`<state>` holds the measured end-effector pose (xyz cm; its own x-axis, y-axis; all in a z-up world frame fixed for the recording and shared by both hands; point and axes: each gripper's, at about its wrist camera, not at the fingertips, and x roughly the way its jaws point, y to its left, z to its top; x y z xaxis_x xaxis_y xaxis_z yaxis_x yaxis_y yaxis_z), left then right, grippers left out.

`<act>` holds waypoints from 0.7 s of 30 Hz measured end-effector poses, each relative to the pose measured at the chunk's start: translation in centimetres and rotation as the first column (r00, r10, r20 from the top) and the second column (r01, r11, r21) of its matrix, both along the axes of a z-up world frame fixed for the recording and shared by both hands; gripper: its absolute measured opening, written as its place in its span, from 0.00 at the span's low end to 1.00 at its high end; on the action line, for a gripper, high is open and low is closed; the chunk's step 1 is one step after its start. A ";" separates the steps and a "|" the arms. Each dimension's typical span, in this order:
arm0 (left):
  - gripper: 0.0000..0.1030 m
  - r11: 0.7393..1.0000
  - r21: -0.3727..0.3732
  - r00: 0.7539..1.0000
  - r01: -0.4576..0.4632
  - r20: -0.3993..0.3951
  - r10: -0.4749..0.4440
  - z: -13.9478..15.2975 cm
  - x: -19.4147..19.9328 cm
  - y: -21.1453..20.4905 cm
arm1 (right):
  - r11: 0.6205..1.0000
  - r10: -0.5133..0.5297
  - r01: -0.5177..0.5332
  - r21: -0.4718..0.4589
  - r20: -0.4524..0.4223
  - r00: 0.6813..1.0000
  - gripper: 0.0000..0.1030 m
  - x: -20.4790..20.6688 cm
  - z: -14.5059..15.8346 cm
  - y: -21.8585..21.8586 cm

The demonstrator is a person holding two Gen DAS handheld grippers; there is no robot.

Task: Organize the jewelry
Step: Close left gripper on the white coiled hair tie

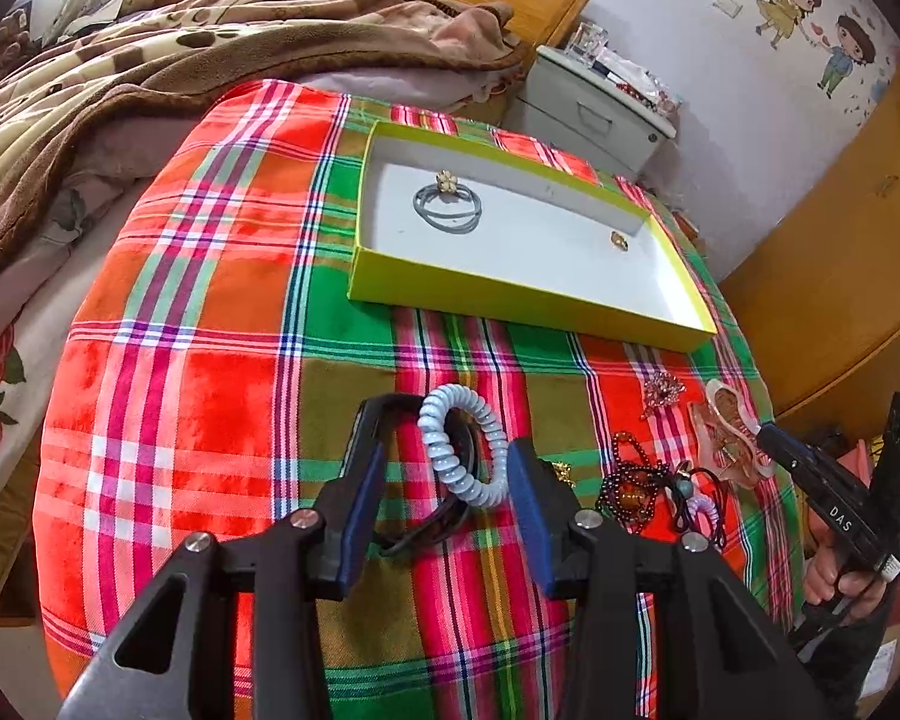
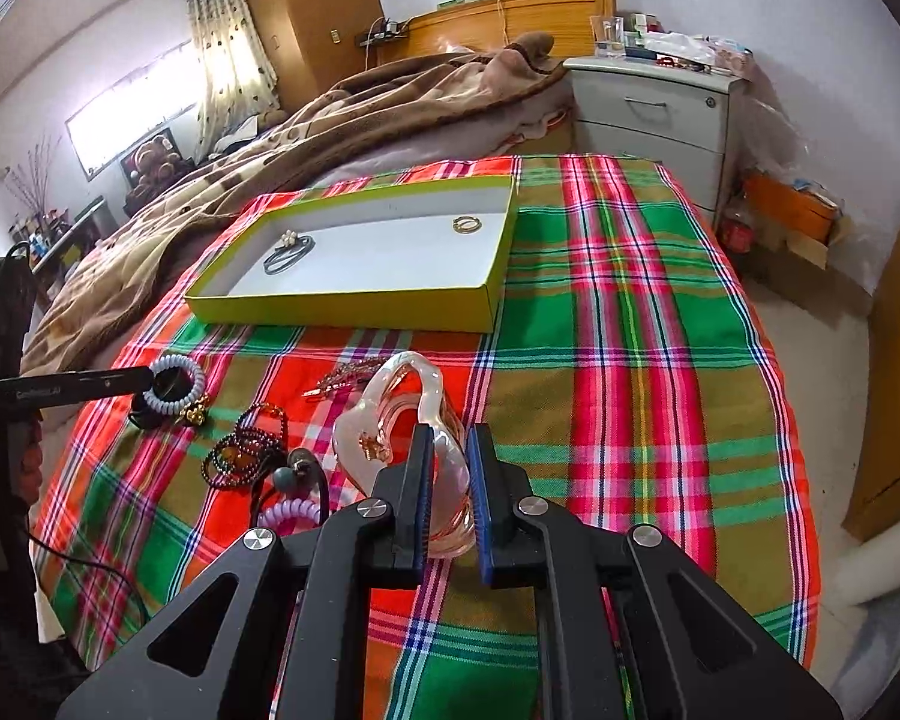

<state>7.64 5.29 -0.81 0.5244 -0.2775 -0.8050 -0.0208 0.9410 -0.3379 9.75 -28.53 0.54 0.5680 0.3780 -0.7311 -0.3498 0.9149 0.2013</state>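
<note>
A yellow-green tray (image 1: 510, 300) (image 2: 342, 312) with a white floor lies on the plaid cloth. It holds a grey hair tie with a flower (image 1: 447, 207) (image 2: 288, 255) and a gold ring (image 1: 619, 240) (image 2: 465, 224). My left gripper (image 1: 450, 468) is open around a pale blue spiral hair tie (image 1: 465, 450) (image 2: 177, 390) that stands between its fingers. My right gripper (image 2: 450, 450) is shut on a clear pink hair claw (image 2: 402, 414) (image 1: 732, 426). Dark bead bracelets (image 1: 630, 480) (image 2: 246, 450), a rhinestone clip (image 1: 663, 390) (image 2: 345, 375) and a lilac spiral tie (image 2: 288, 513) lie loose between them.
The plaid cloth (image 1: 210, 360) (image 2: 630, 330) covers a bed corner. A brown blanket (image 1: 150, 72) lies behind the tray. A grey nightstand (image 2: 654, 114) stands at the head end. A wooden cabinet (image 1: 840, 276) is on the right.
</note>
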 end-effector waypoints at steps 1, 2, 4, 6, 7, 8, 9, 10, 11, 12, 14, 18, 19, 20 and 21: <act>0.35 1.000 0.000 1.000 -0.002 -0.006 0.002 -0.1 0.1 -0.1 | 1.000 -0.001 0.001 0.003 0.001 1.000 0.12 0.0 0.0 0.0; 0.33 1.000 0.000 1.000 0.002 -0.010 -0.002 -0.1 0.1 -0.2 | 1.000 -0.003 0.003 0.004 0.004 1.000 0.12 0.0 0.1 -0.1; 0.28 1.000 0.004 1.000 0.007 -0.005 -0.007 0.0 0.2 -0.5 | 1.000 -0.009 0.009 0.012 0.009 1.000 0.12 -0.1 0.1 -0.2; 0.22 0.999 0.037 1.000 0.011 -0.001 -0.011 0.0 0.3 -0.9 | 1.000 -0.012 0.012 0.017 0.010 1.000 0.12 -0.1 0.2 -0.3; 0.20 0.999 0.047 1.000 0.011 0.000 -0.011 0.0 0.3 -1.0 | 1.000 -0.015 0.015 0.018 0.012 1.000 0.12 -0.2 0.2 -0.3; 0.17 0.999 0.048 1.000 0.015 0.001 -0.015 0.0 0.4 -1.0 | 1.000 -0.018 0.017 0.021 0.014 1.000 0.11 -0.2 0.3 -0.4; 0.16 0.999 0.042 1.000 0.016 0.000 -0.016 0.0 0.4 -1.0 | 1.000 -0.018 0.018 0.023 0.015 1.000 0.11 -0.2 0.3 -0.4; 0.15 0.999 0.036 1.000 0.016 -0.001 -0.016 -0.1 0.4 -0.9 | 1.000 -0.015 0.015 0.022 0.014 1.000 0.11 -0.3 0.3 -0.5; 0.14 0.999 0.034 1.000 0.020 -0.001 -0.020 -0.1 0.5 -0.9 | 1.000 -0.011 0.011 0.012 0.013 1.000 0.11 -0.4 0.2 -0.3; 0.14 0.999 0.035 1.000 0.019 -0.001 -0.019 -0.1 0.5 -0.9 | 1.000 -0.012 0.011 0.005 0.017 1.000 0.11 -0.4 0.2 -0.3; 0.11 0.999 0.032 1.000 0.023 0.006 -0.023 0.0 0.4 -0.9 | 1.000 0.009 -0.009 -0.011 0.013 1.000 0.12 -0.5 0.2 0.0; 0.11 0.999 0.027 1.000 0.020 0.003 -0.021 -0.1 0.5 -0.8 | 0.994 0.023 -0.020 -0.105 0.029 0.999 0.12 -0.3 0.4 0.7; 0.11 0.999 0.027 1.000 0.022 0.005 -0.022 -0.1 0.5 -0.9 | 0.991 0.038 -0.035 -0.126 0.024 0.999 0.13 -0.2 0.5 0.9; 0.11 0.999 0.028 1.000 0.022 0.007 -0.022 -0.1 0.5 -0.9 | 0.989 0.053 -0.050 -0.140 0.020 0.998 0.16 0.0 0.5 1.2; 0.11 0.999 0.028 1.000 0.022 0.005 -0.022 -0.1 0.5 -0.9 | 0.986 0.070 -0.067 -0.155 0.011 0.998 0.21 0.1 0.5 1.4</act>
